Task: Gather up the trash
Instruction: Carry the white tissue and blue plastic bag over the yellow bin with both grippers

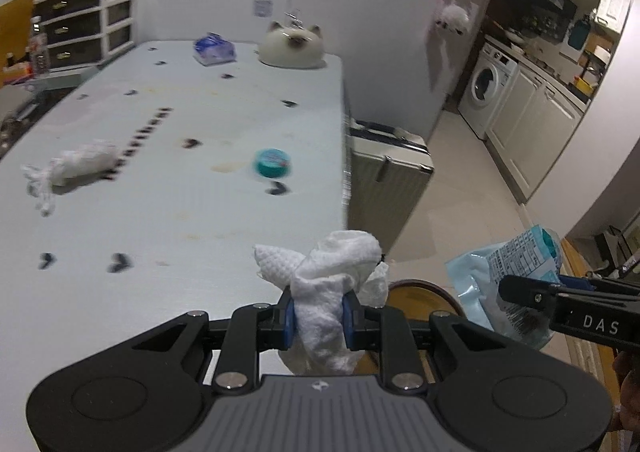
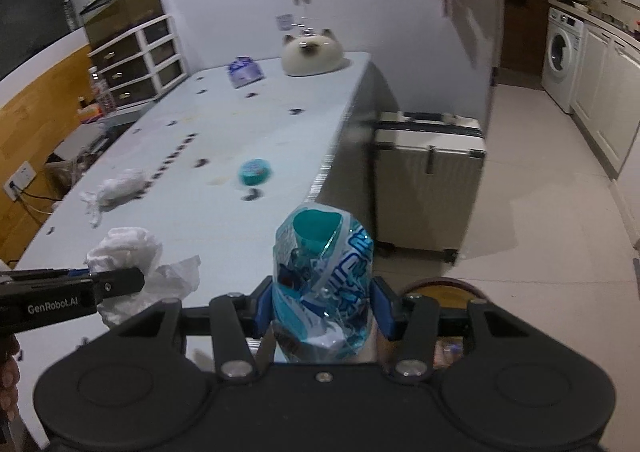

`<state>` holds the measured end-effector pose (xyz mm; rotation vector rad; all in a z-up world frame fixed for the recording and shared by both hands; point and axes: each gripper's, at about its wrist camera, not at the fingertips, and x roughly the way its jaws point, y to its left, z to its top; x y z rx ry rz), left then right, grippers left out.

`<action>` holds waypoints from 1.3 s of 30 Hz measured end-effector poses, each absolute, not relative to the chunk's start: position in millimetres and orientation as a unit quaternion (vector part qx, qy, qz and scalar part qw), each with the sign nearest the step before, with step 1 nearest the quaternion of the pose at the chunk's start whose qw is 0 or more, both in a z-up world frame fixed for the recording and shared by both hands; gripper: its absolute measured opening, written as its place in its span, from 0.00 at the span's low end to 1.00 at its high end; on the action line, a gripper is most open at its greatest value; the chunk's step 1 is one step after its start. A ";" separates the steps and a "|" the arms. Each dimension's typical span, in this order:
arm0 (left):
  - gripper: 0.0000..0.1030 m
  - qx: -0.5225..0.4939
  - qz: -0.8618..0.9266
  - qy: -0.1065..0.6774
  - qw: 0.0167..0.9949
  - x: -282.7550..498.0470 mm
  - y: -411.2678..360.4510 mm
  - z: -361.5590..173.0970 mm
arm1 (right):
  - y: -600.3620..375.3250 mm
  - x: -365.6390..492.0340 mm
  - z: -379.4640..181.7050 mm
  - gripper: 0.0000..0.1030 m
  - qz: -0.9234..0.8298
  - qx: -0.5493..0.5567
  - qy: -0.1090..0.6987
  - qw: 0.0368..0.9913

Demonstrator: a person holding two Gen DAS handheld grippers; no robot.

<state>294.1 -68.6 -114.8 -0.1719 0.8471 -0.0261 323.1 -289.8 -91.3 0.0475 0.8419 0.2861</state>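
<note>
My left gripper (image 1: 319,318) is shut on a crumpled white paper towel (image 1: 332,276), held over the near right edge of the pale table (image 1: 160,211). My right gripper (image 2: 323,306) is shut on a blue plastic wrapper (image 2: 322,284); that wrapper also shows in the left wrist view (image 1: 508,284). The towel also shows in the right wrist view (image 2: 136,264). Another crumpled white tissue (image 1: 76,165) (image 2: 116,187) and a small teal round tub (image 1: 273,163) (image 2: 255,171) lie on the table. A round brown-rimmed bin (image 1: 424,292) (image 2: 444,288) stands below, between the grippers.
A cat-shaped white ornament (image 1: 291,45) and a blue tissue pack (image 1: 214,49) sit at the table's far end. A cream suitcase (image 2: 428,171) stands on the floor right of the table. Drawers (image 1: 84,19) stand at far left; a washing machine (image 1: 490,85) at right.
</note>
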 end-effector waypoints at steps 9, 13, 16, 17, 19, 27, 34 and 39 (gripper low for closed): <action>0.23 -0.081 -0.037 0.438 0.894 334.1 -146.3 -139.0 | -381.9 356.2 -115.0 0.49 0.101 0.035 0.429 0.897; 0.23 -0.076 -0.048 0.451 0.888 353.9 -173.8 -149.8 | -412.2 368.0 -127.6 0.49 0.084 0.044 0.440 0.893; 0.23 -0.074 -0.059 0.467 0.879 368.5 -190.1 -161.1 | -433.4 376.5 -138.9 0.49 0.067 0.053 0.450 0.889; 0.23 -0.072 -0.063 0.473 0.876 373.1 -195.1 -165.8 | -439.2 379.3 -142.7 0.49 0.062 0.056 0.454 0.887; 0.23 -0.069 -0.071 0.488 0.867 383.5 -205.1 -176.8 | -451.6 385.0 -152.1 0.49 0.051 0.064 0.463 0.882; 0.23 -0.027 -0.084 0.551 0.830 429.1 -235.0 -236.4 | -481.8 412.3 -191.8 0.49 0.023 0.086 0.503 0.860; 0.23 0.005 -0.100 0.605 0.790 457.7 -250.1 -292.0 | -485.8 451.1 -240.1 0.50 0.020 0.116 0.545 0.830; 0.23 0.004 -0.112 0.626 0.771 465.5 -251.2 -313.4 | -476.0 481.8 -279.1 0.53 0.032 0.163 0.566 0.807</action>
